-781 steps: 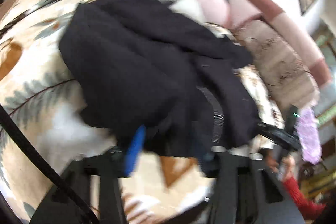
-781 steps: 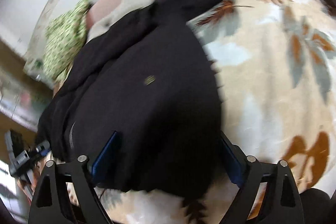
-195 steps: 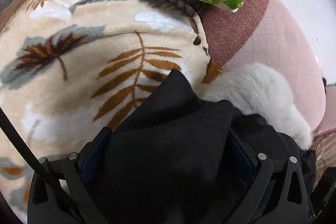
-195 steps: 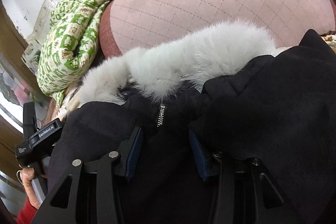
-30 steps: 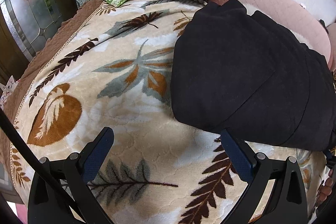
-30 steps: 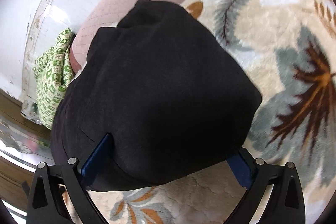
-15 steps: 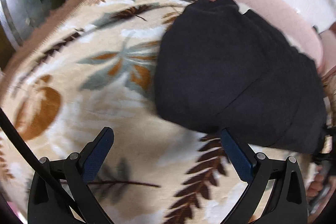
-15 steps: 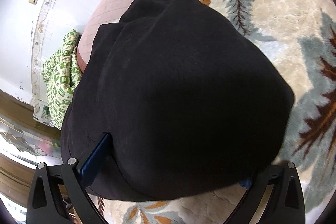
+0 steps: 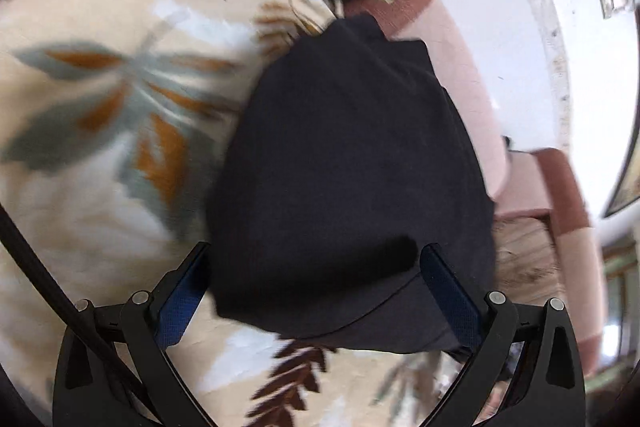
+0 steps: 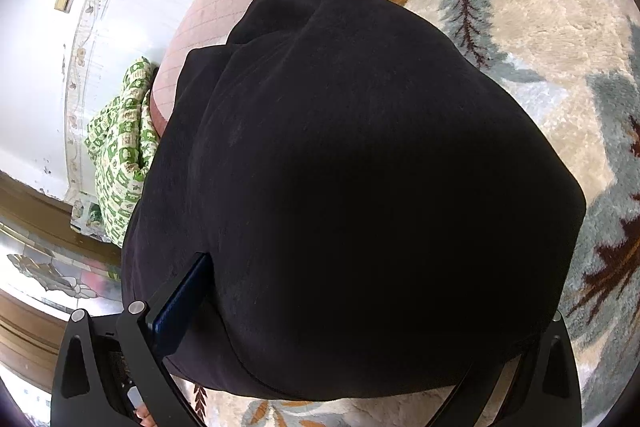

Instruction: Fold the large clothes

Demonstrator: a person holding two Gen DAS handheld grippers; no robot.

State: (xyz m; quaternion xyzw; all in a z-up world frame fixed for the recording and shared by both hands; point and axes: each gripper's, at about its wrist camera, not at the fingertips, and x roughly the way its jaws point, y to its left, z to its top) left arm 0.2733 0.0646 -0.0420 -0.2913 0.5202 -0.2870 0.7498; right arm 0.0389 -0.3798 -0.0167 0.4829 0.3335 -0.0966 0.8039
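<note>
A plush beige blanket with a brown and grey leaf print [image 9: 100, 155] is covering the bed beneath us, and the folded black fabric garment [image 9: 348, 167] is lying on it. Our left gripper [image 9: 316, 279] and right gripper [image 10: 320, 311] are both spread wide, straddling its near edge without clamping.

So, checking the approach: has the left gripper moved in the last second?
Yes. The left gripper advanced toward the black coat; its open fingers now flank the coat's near edge.
</note>
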